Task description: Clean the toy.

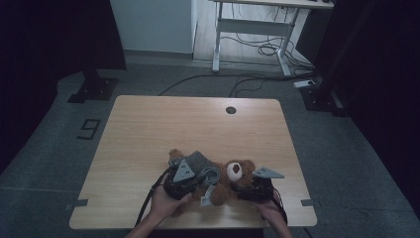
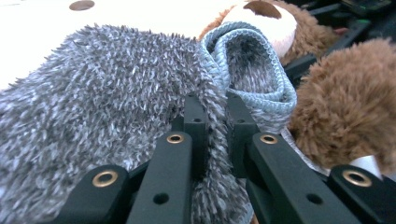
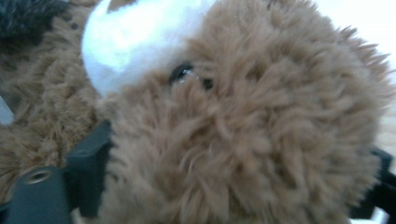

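Two claws work on a teddy bear [image 1: 233, 181] near the front edge of the bench [image 1: 148, 129]. In the left gripper view the left claw [image 2: 215, 122] is pinched tight on a fold of the fuzzy grey sock [image 2: 116, 88], close behind its ribbed blue-grey cuff [image 2: 275, 79], which gapes open toward the bear. In the right gripper view the right claw [image 3: 233, 182] has its jaws standing wide on either side of the bear's brown head, one black finger [image 3: 88, 163] against the fur at the left; whether the pads actually squeeze the plush I cannot tell.

Judging from this, the sock is being drawn onto the bear, and the pinch is the weak point: it holds only a thin bunch of loose pile, so a hard pull could let the fabric slide out or fold the cuff shut. A soft hold on the head could let the bear twist away.

From above, the bear lies on its back, shaggy brown with a white muzzle [image 1: 235, 170], the sock draped across its body on the left.
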{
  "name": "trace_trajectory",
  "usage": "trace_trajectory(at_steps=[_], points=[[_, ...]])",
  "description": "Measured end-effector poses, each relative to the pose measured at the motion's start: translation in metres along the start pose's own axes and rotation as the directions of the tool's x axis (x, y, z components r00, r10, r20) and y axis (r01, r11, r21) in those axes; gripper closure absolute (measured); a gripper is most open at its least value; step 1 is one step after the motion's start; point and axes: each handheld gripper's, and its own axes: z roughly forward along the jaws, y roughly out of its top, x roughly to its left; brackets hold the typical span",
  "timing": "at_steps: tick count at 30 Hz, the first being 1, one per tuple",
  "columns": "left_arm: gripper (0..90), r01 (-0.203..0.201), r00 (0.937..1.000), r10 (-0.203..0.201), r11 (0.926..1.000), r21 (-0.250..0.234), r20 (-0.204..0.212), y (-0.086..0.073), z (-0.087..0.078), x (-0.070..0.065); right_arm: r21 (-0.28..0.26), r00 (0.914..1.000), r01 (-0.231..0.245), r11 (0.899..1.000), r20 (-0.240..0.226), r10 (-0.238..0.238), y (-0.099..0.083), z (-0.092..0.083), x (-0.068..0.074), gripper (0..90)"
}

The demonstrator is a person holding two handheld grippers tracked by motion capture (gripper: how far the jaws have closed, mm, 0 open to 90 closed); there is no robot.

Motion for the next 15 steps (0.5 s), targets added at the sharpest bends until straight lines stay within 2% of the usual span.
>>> trace_trajectory(at_steps=[1, 4, 7, 11, 14, 15], points=[[81.9, 0.001, 1.0000, -0.001, 1.0000, -0.002, -0.009, 0.001, 0.003, 0.002, -0.003, 0.9999, 0.003, 1.000, 0.014, -0.003, 0.000, 0.001, 0.001, 19.2], [81.9, -0.013, 0.9988, 0.013, 0.9999, 0.005, -0.048, 0.008, 0.010, 0.008, -0.040, 0.9931, 0.050, 0.998, 0.108, -0.045, 0.003, 0.011, 0.010, 29.9], [81.9, -0.034, 0.9945, 0.036, 0.9993, 0.018, -0.098, 0.015, 0.017, 0.015, -0.066, 0.9863, 0.067, 0.996, 0.155, -0.056, 0.009, 0.022, 0.012, 34.7], [81.9, -0.051, 0.9851, 0.054, 0.9985, 0.022, -0.164, 0.024, 0.030, 0.028, -0.096, 0.9837, 0.053, 0.994, 0.176, -0.035, 0.020, 0.040, 0.005, 37.0], [81.9, -0.073, 0.9723, 0.079, 0.9968, 0.032, -0.220, 0.033, 0.042, 0.037, -0.123, 0.9778, 0.037, 0.992, 0.209, -0.010, 0.029, 0.053, -0.002, 36.9], [81.9, -0.070, 0.9697, 0.077, 0.9968, 0.039, -0.232, 0.037, 0.046, 0.040, -0.132, 0.9741, 0.033, 0.991, 0.226, -0.002, 0.031, 0.057, -0.004, 36.9]])
